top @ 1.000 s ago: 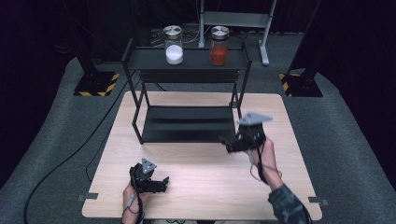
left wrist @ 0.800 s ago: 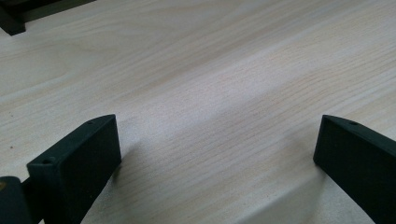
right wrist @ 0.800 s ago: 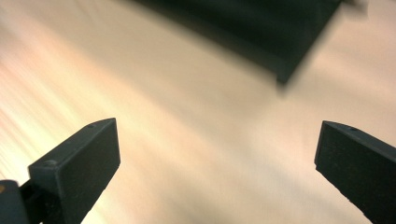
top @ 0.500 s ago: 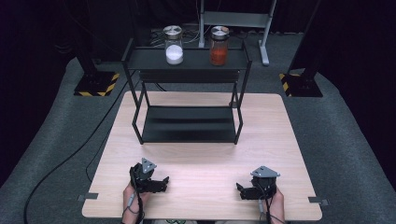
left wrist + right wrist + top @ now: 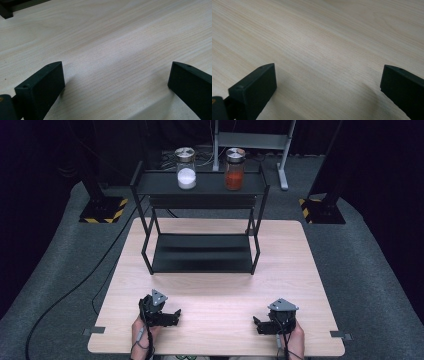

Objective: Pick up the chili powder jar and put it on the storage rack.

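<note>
Two glass jars with metal lids stand on the top shelf of a black two-level rack point(image 5: 200, 210): one holds white powder point(image 5: 186, 169), the other red powder point(image 5: 234, 169). My left gripper point(image 5: 172, 316) rests low on the wooden table point(image 5: 210, 285) near its front edge, at the left. It is open, and bare wood lies between its jaws. My right gripper point(image 5: 258, 325) rests near the front edge at the right, also open and holding nothing. In both gripper views the black jaws stand wide apart over plain wood grain.
The rack's lower shelf point(image 5: 202, 252) is bare and sits at the table's far middle. Black cables point(image 5: 75, 285) run over the grey carpet at the left. Stand feet with yellow-black tape point(image 5: 102, 212) flank the table's far corners.
The right gripper came down from beside the rack's right post to the table's front right edge within the first half second. The left gripper has stayed in place.
</note>
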`<act>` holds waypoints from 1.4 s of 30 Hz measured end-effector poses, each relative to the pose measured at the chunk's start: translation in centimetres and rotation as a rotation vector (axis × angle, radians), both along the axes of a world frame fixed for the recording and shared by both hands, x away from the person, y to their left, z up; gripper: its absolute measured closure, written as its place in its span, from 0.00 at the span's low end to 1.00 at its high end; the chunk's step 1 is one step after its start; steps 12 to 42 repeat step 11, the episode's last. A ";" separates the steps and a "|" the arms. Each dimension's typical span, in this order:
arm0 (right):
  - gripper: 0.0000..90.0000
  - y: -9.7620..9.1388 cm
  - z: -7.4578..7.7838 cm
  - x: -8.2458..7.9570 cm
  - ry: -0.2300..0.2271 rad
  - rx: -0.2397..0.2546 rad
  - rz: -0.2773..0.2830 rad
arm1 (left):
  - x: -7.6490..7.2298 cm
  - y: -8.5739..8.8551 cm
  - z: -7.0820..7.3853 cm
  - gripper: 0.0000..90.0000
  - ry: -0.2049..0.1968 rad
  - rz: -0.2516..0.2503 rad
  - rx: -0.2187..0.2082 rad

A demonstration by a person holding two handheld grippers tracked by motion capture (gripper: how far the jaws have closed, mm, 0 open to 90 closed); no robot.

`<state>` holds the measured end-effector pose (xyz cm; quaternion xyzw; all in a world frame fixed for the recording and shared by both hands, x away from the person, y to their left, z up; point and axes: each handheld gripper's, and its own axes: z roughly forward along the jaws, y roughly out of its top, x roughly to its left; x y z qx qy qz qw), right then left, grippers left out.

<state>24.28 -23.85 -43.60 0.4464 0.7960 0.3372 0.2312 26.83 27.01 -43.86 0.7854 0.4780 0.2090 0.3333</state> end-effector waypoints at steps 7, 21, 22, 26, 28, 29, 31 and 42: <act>0.00 -0.2 -0.1 0.0 0.000 0.014 -0.001 | 0.0 0.0 0.0 0.00 -0.002 -0.001 0.001; 0.00 -0.4 -0.1 0.0 0.002 0.022 -0.001 | 0.0 0.0 0.0 0.00 -0.002 -0.001 0.001; 0.00 -0.4 -0.1 0.0 0.002 0.022 -0.001 | 0.0 0.0 0.0 0.00 -0.002 -0.001 0.001; 0.00 -0.4 -0.1 0.0 0.002 0.022 -0.001 | 0.0 0.0 0.0 0.00 -0.002 -0.001 0.001; 0.00 -0.4 -0.1 0.0 0.002 0.022 -0.001 | 0.0 0.0 0.0 0.00 -0.002 -0.001 0.001; 0.00 -0.4 -0.1 0.0 0.002 0.022 -0.001 | 0.0 0.0 0.0 0.00 -0.002 -0.001 0.001; 0.00 -0.4 -0.1 0.0 0.002 0.022 -0.001 | 0.0 0.0 0.0 0.00 -0.002 -0.001 0.001; 0.00 -0.4 -0.1 0.0 0.002 0.022 -0.001 | 0.0 0.0 0.0 0.00 -0.002 -0.001 0.001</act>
